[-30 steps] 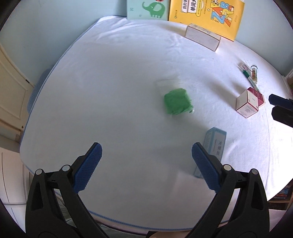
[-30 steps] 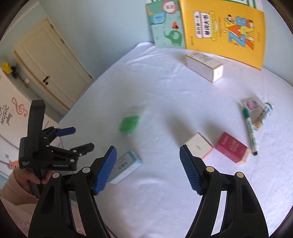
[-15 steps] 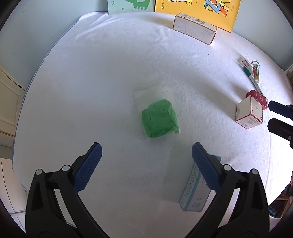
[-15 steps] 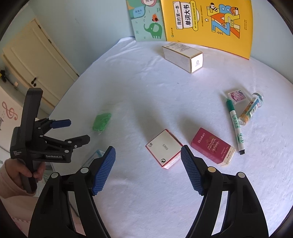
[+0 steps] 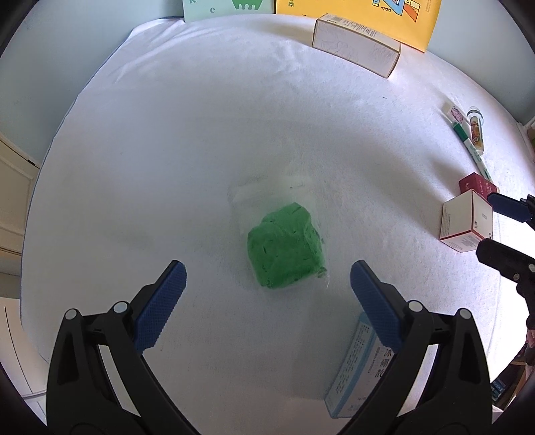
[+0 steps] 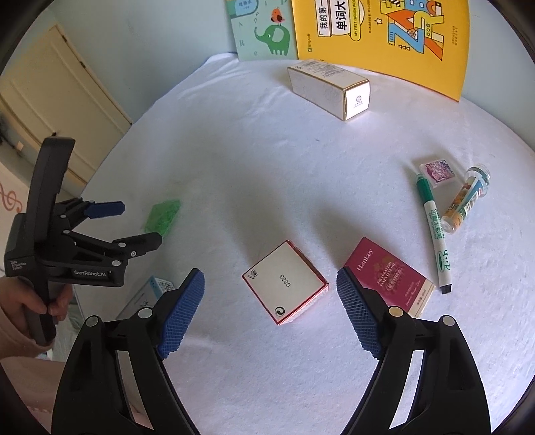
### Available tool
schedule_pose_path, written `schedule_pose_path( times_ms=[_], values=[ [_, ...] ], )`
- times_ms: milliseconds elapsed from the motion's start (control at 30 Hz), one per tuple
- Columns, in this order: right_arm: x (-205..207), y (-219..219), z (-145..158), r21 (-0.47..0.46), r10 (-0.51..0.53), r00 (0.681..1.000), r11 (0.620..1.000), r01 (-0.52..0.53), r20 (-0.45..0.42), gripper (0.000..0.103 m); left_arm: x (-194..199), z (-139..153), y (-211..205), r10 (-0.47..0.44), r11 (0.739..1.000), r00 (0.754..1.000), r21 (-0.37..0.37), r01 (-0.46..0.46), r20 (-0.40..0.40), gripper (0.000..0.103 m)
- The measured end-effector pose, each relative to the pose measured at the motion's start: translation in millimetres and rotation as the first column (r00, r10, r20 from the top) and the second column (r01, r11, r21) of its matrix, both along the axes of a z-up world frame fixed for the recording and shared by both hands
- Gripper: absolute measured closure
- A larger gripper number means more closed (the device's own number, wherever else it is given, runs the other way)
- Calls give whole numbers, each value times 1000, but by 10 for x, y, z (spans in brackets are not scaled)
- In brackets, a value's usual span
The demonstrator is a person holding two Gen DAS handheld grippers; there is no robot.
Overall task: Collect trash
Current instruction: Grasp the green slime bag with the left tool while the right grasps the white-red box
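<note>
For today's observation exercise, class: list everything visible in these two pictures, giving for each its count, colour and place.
White cloth-covered table: one, under everything.
Green lump in a clear plastic bag: one, mid-table, ahead of the left gripper.
Long white carton: one, far side, before the books.
White cube box with red edges: one, ahead of the right gripper.
Dark red flat box: one, right of the cube box.
Pale blue carton: one, near edge.
Green-capped marker: one, right side.
Clear tube: one, beside the marker.
Small pink packet: one, by the marker's cap.
Yellow book and pale green elephant book: against the wall.
Cream door: left.
Left gripper: black, blue pads, open.
Right gripper: same, opening, nothing gripped.
Hand: holding the left gripper.
</note>
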State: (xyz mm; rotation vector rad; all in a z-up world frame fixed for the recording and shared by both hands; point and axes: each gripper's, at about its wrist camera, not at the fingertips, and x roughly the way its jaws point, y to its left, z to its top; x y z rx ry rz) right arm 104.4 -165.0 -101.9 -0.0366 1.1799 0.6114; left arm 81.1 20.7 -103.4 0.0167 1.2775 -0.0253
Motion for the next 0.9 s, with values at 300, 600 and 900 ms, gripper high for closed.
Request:
schedule_pose_path(
  times_ms=[300, 600, 900],
  values=[
    [3, 103, -94, -60, 43, 999, 997, -41, 30, 22, 106, -62, -35, -11, 1000, 1000, 2, 11, -16, 14],
    [-23, 54, -82, -33, 42, 998, 999, -41, 37, 50, 125, -132, -85, -31, 999, 999, -32, 30, -31, 55],
    [-41, -83, 91, 44, -13, 999, 999, 11, 41, 51, 0, 18, -67, -19, 999, 1000, -34, 20, 6, 56]
  ],
)
